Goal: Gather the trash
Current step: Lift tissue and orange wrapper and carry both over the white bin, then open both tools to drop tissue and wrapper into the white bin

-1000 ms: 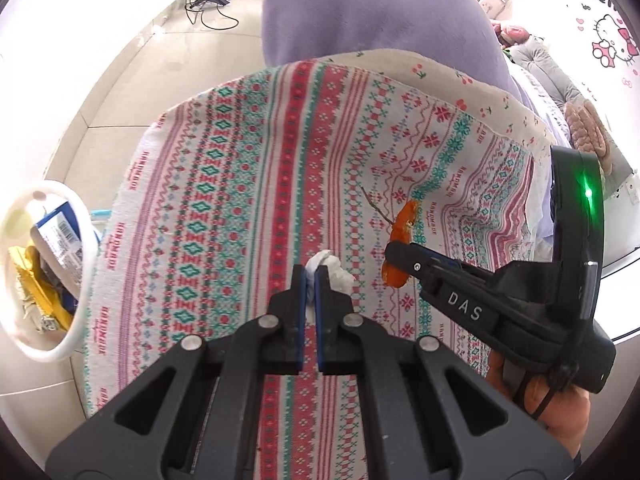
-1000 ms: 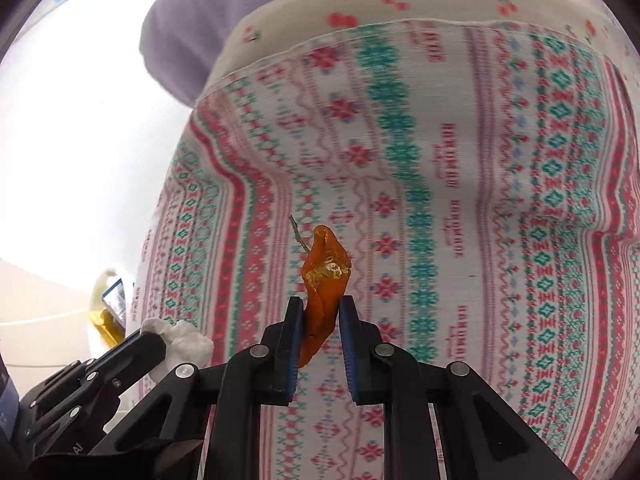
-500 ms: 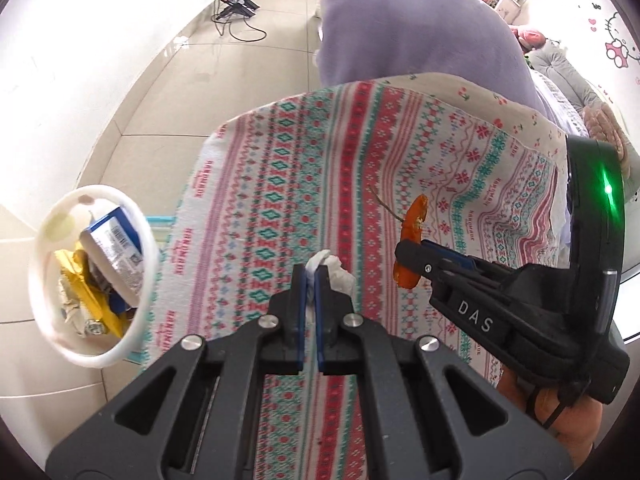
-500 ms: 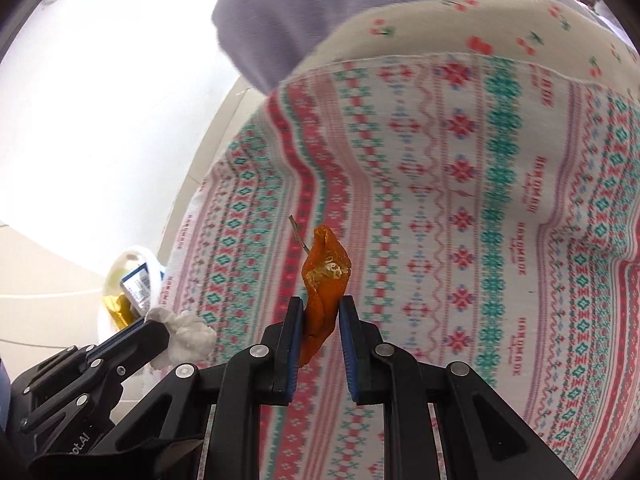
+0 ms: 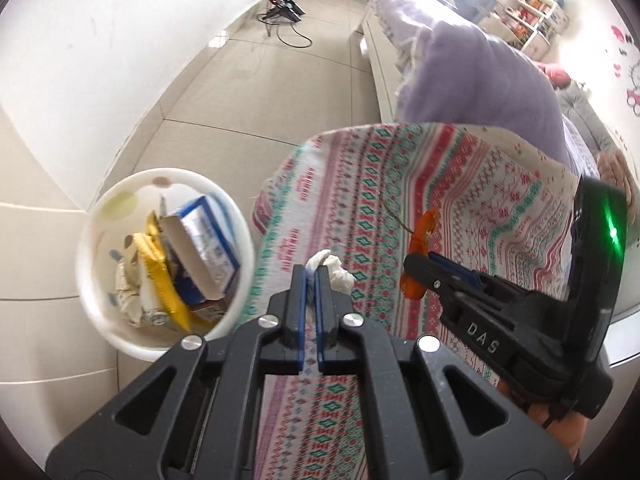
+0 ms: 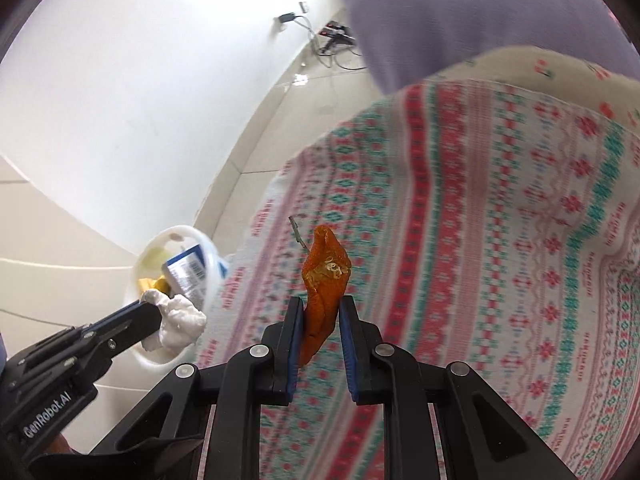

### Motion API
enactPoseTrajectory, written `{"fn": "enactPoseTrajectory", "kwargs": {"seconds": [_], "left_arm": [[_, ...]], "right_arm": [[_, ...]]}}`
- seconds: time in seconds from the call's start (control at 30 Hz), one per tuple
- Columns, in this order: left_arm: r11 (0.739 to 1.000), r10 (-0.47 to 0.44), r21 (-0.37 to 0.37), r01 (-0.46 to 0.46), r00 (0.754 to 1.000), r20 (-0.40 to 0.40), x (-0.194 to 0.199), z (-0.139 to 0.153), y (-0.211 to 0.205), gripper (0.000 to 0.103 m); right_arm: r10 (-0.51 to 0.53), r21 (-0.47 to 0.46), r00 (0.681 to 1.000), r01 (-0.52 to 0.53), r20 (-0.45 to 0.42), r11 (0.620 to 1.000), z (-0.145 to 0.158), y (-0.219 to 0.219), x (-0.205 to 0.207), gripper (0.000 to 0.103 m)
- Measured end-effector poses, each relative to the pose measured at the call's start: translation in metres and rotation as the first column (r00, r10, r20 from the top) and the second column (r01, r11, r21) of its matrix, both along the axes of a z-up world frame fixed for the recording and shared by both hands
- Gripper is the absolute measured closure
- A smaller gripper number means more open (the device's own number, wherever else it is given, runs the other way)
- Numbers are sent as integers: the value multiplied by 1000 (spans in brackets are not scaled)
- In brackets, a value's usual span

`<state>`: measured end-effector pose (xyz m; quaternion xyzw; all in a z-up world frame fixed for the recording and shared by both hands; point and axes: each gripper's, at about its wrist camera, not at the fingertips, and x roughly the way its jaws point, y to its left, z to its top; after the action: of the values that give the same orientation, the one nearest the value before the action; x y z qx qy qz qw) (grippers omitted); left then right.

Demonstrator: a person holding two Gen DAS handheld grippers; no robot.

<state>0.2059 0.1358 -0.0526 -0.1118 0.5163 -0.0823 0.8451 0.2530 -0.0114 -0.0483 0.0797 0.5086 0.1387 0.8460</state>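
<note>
My left gripper (image 5: 310, 276) is shut on a crumpled white tissue (image 5: 332, 270), held above the left edge of the patterned cloth (image 5: 460, 184). The tissue also shows in the right wrist view (image 6: 178, 322). My right gripper (image 6: 319, 312) is shut on an orange peel (image 6: 324, 280) with a thin stem; the peel also shows in the left wrist view (image 5: 420, 252). A white trash bin (image 5: 120, 184) stands on the floor to the left, holding a blue box, yellow wrapper and paper. It also shows in the right wrist view (image 6: 160, 248).
The patterned cloth covers a raised surface. A purple blanket (image 5: 480, 80) lies behind it. Tiled floor (image 5: 260, 92) runs along a white wall, with a power strip and cables (image 5: 284, 12) at the far end.
Both grippers have lifted and moved left toward the bin with their trash held. The bin is now larger and nearer the middle of the left wrist view.
</note>
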Motion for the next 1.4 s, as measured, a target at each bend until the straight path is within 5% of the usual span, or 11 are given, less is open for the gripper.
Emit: {"fn": "enactPoseTrajectory", "kwargs": {"seconds": [0.53,1.0,1.13,1.4], "left_arm": [[976,205,-56,-210,975,-85,2,-21,104,98],[957,281,-33,-288,950,-137,7,-40,133,98],[943,321,-43,-329,938,-132,8,-41,141,70],[946,311,-56,-319,943,-119,6,-34,136,66]], "right_arm": [[127,31,991,-128,28,991,-14,88,-1,84],[218,43,974,-221,54,974,-37,146,-22,84],[234,39,970,-237,66,971,-38,148,-22,84],[296,11,951,-298,84,955,-54,166,-29,83]]}}
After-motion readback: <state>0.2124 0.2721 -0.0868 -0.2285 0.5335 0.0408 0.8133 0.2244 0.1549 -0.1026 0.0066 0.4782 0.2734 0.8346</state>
